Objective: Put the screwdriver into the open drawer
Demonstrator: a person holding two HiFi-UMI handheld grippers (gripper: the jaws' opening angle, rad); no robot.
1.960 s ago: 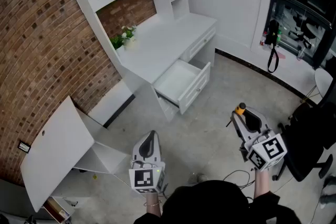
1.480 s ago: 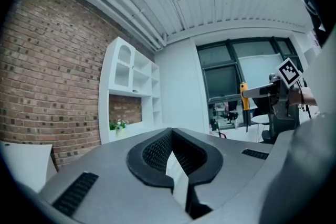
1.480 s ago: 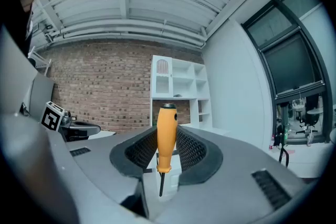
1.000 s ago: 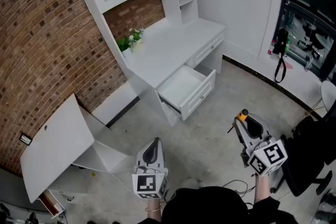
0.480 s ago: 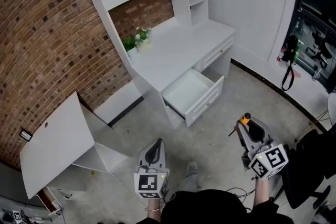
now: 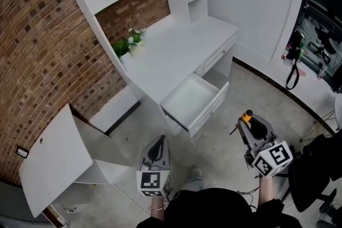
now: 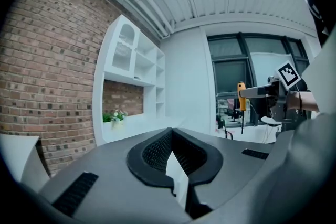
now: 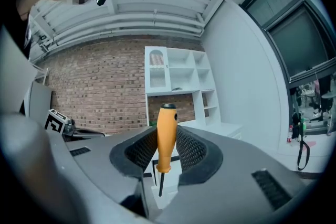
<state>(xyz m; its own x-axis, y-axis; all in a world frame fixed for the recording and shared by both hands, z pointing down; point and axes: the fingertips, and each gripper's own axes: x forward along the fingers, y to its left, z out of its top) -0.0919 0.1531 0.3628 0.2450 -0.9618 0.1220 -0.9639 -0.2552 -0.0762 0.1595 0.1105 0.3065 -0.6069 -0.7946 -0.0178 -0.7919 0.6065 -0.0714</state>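
Leftmost, a flat white board [image 6: 53, 163] leans against the red brick wall [image 6: 43, 50] at 9 o'clock in the head view. At 6 o'clock the left tool [image 6: 158, 141] is held level over the grey concrete floor [image 6: 214, 152]; its own view shows the 2 jaws drawn together to a thin slit with nothing between them. At 1 o'clock from it stands the white surface [image 6: 171, 56] with a shelf unit on top and a small green plant [image 6: 125, 42] near its brick-side end. Its 1 open white drawer [image 6: 209, 109] is pulled out toward the floor, and its inside looks bare. Further right, at 4 o'clock from the drawer and well apart from it, the right tool [image 6: 245, 121] has its jaws closed on the orange-handled screwdriver [image 8: 166, 134]. The handle stands upright between the ribbed black pads, and the thin dark shaft points down. At 3 o'clock from this tool sits a black office chair [image 6: 315, 168].
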